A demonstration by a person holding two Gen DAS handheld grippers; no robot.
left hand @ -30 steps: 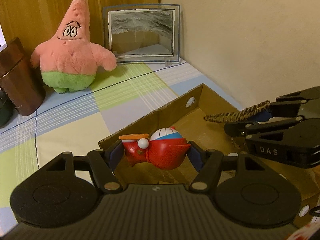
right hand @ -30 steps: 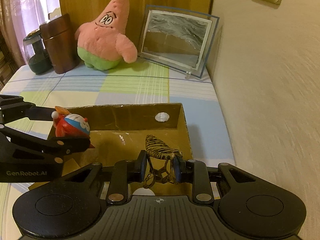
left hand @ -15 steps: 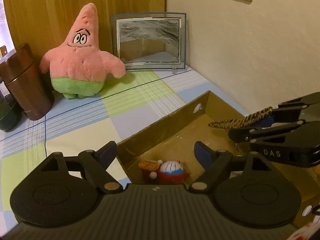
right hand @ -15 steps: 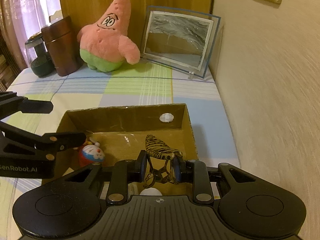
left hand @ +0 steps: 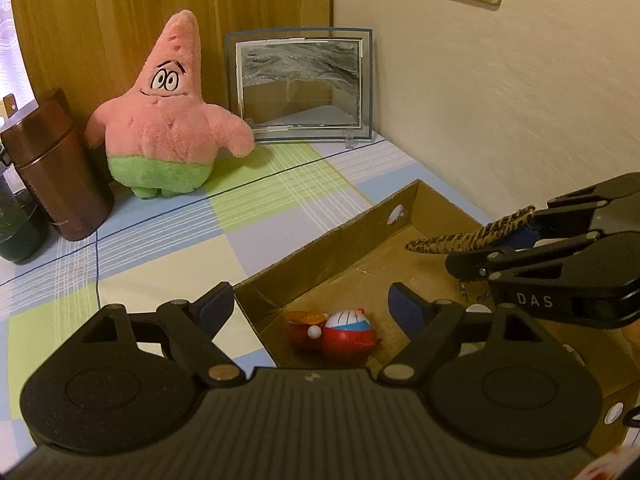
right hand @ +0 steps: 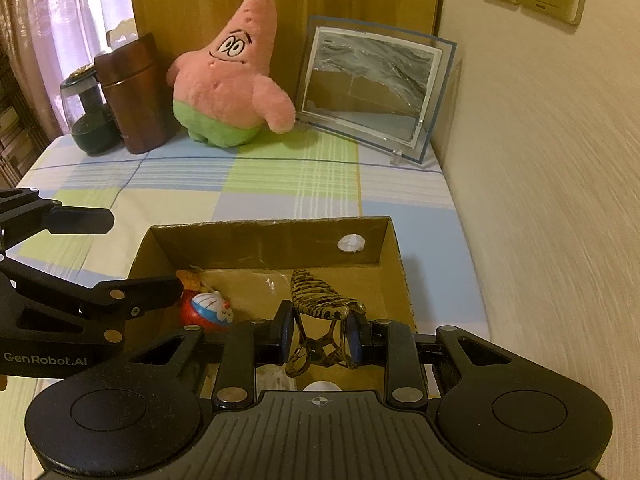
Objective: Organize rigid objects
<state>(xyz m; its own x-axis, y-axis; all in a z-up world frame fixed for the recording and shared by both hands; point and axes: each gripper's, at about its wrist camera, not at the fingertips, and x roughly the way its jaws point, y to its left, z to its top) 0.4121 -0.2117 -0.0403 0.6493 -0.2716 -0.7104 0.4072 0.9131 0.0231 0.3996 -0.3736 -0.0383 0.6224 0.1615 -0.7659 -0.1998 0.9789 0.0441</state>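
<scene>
A red round toy figure (left hand: 338,334) (right hand: 206,313) lies on the floor of the open cardboard box (left hand: 340,248) (right hand: 264,226), near its left corner. My left gripper (left hand: 310,300) hangs above it, open, with nothing between its fingers. My right gripper (right hand: 320,334) is shut on a tiger-striped hair claw clip (right hand: 320,300) and holds it over the box's right half. In the left wrist view the clip (left hand: 468,238) sticks out of the right gripper at the right edge.
At the back of the checked cloth (left hand: 168,248) stand a pink star plush (left hand: 168,128) (right hand: 232,80), a framed picture (left hand: 300,84) (right hand: 372,84), a brown canister (left hand: 52,168) (right hand: 134,92) and a dark green jar (right hand: 90,120). A wall (right hand: 540,160) runs close along the right.
My left gripper opened and let go of the red toy, which dropped onto the box floor. The left gripper also drew back a little. The right gripper kept still with the clip.
</scene>
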